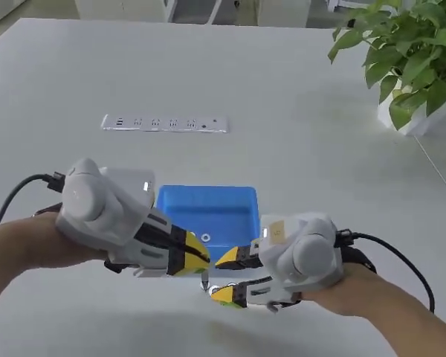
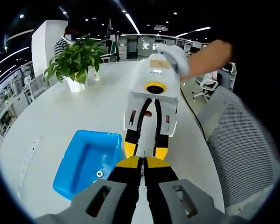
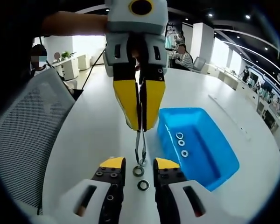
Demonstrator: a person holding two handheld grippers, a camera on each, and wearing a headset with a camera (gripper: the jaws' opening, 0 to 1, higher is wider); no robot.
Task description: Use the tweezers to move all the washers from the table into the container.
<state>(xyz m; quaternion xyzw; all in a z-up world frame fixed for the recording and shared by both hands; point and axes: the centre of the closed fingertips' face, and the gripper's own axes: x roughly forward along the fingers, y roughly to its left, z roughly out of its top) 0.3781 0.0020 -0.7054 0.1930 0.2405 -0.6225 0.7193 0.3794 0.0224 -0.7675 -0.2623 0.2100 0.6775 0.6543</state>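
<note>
Mid-pick, transfer partly done. On the white table (image 1: pixel 297 149) the blue container (image 3: pixel 214 158) already has 3 washers on its floor. At least 2 more washers (image 3: pixel 138 171) lie on the table just beside its near wall. Left gripper (image 1: pixel 199 251) is clamped on the tweezers (image 3: pixel 140 144), which point down with their tips at a ring next to those 2; can't tell if the tips have pinched it. Right gripper (image 3: pixel 140 162) is spread and holds nothing, 1 jaw either side of the loose washers. Next move, my read: get a firm pinch on 1 ring and lift enough to clear the container wall. Then a short hop sideways over the rim, and ease the squeeze above the floor. It's a thin ring on a flat top, so it'll likely slip or flick away if the tips close off-centre. Room: the table is wide and bare past the container. The plant (image 1: pixel 409 59) at the far right and the power strip (image 1: pixel 165 124) beyond the container are both well apart from the work. The tight spots are local. The container wall is close to the pick point and the right gripper's jaws crowd the tweezers' tips. The table edge is not far off on the side with the mesh chair (image 3: pixel 28 130).
</note>
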